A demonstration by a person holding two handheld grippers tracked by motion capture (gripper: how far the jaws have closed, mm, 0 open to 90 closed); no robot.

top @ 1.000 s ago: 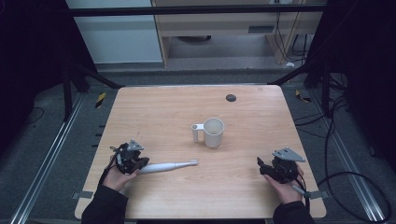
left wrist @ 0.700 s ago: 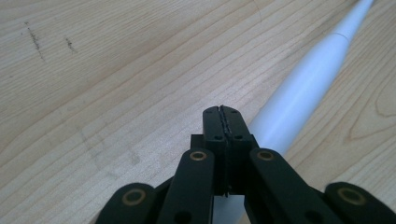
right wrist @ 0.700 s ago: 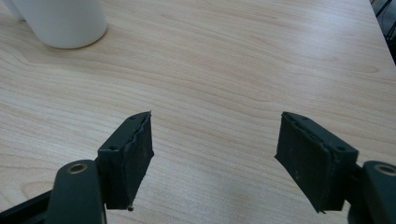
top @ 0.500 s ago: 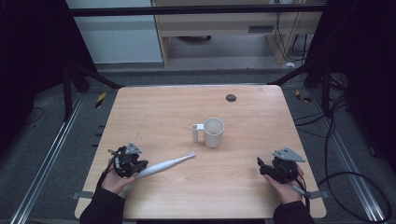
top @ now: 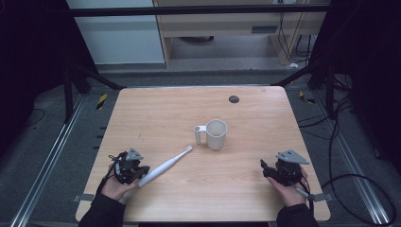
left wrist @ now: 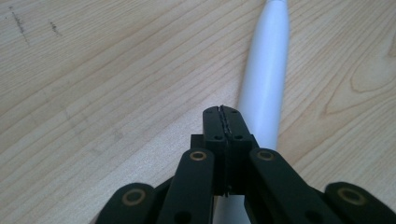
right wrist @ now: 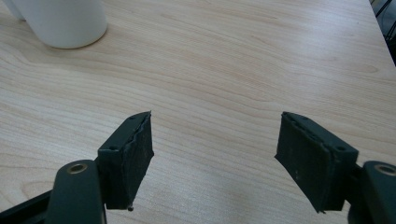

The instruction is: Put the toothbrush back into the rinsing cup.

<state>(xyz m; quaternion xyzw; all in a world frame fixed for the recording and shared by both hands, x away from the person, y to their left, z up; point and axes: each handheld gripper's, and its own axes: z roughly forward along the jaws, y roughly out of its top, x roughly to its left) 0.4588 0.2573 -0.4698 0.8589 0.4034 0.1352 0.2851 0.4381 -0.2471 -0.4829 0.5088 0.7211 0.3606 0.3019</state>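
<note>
White toothbrush point(top: 164, 165) lies slanted on the wooden counter point(top: 156, 113), its handle end just beside the left gripper point(top: 129, 166), whose jaws are pressed together on nothing, while the right gripper point(top: 272, 171) rests with jaws spread wide, well apart from the white mug point(top: 215, 134).

My left black two-jaw gripper point(top: 128, 166) and my right black two-jaw gripper point(top: 281, 170) each carry a grey three-cornered plate on top. Brass-coloured rivets ring the pivots of the flat black link arms, and small dark screws sit in the jaw blocks. The pads have ridged, toothed faces. My dark long sleeves point(top: 101, 210) reach the wrists.
</note>
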